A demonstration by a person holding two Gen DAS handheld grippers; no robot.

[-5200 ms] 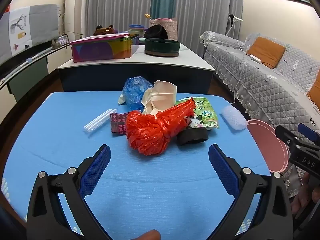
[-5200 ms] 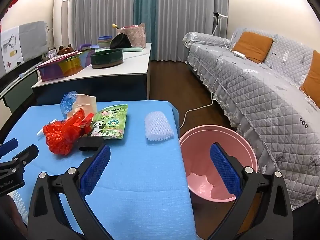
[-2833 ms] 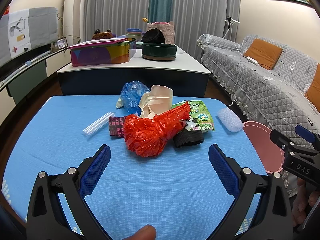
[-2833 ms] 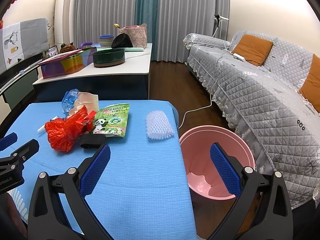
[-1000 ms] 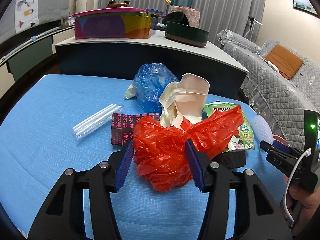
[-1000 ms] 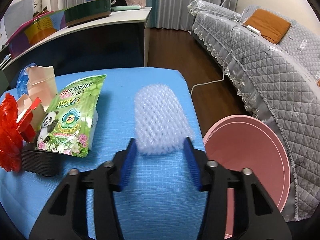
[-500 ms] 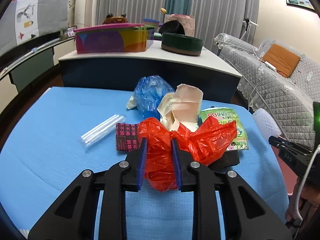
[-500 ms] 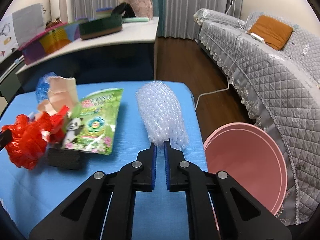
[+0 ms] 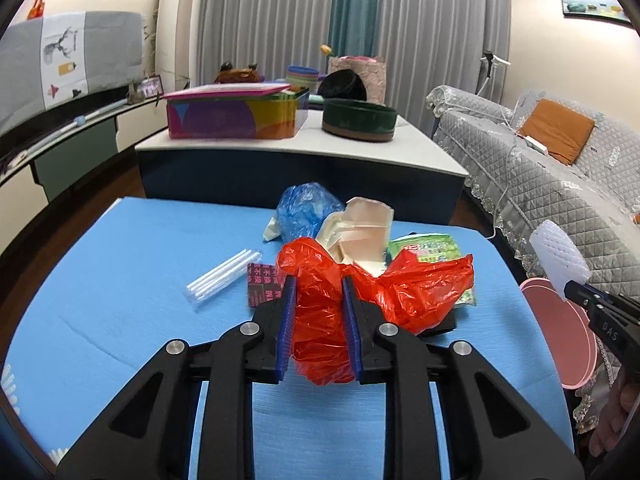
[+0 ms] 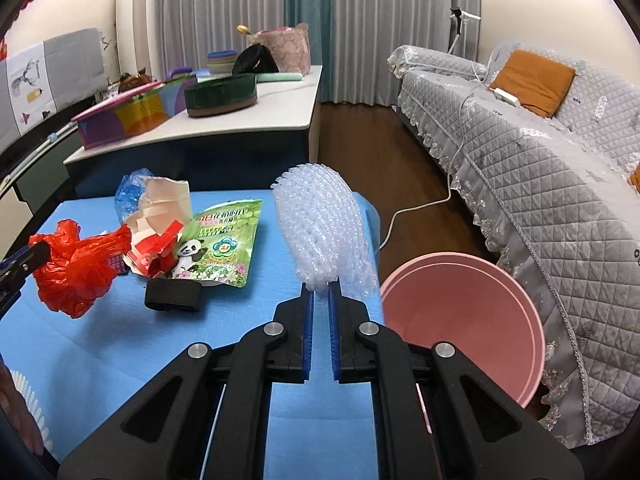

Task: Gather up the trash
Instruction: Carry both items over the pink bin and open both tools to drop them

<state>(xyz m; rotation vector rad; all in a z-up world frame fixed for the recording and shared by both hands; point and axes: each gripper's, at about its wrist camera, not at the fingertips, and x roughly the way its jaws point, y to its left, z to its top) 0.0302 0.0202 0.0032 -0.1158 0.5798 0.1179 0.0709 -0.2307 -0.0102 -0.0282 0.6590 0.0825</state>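
My left gripper (image 9: 318, 286) is shut on a crumpled red plastic bag (image 9: 320, 320), which hangs just above the blue table (image 9: 120, 280). The same red bag (image 10: 76, 264) shows at the left in the right wrist view. My right gripper (image 10: 319, 294) is shut on the lower end of a white foam net sleeve (image 10: 324, 224), held up over the table's right edge; the sleeve (image 9: 558, 256) also appears at far right in the left wrist view. A pink bin (image 10: 464, 312) stands on the floor beside the table.
On the table lie a green panda packet (image 10: 224, 240), a black band (image 10: 172, 296), a torn beige carton (image 9: 364, 232), a blue bag (image 9: 306, 210), clear straws (image 9: 222, 274) and a dark wrapper (image 9: 262, 284). A grey sofa (image 10: 540, 184) stands right, a white counter (image 9: 304, 144) behind.
Both grippers went from open around their items to shut on them, then rose: the red bag came up off the table, and the foam sleeve was lifted and tilted upright.
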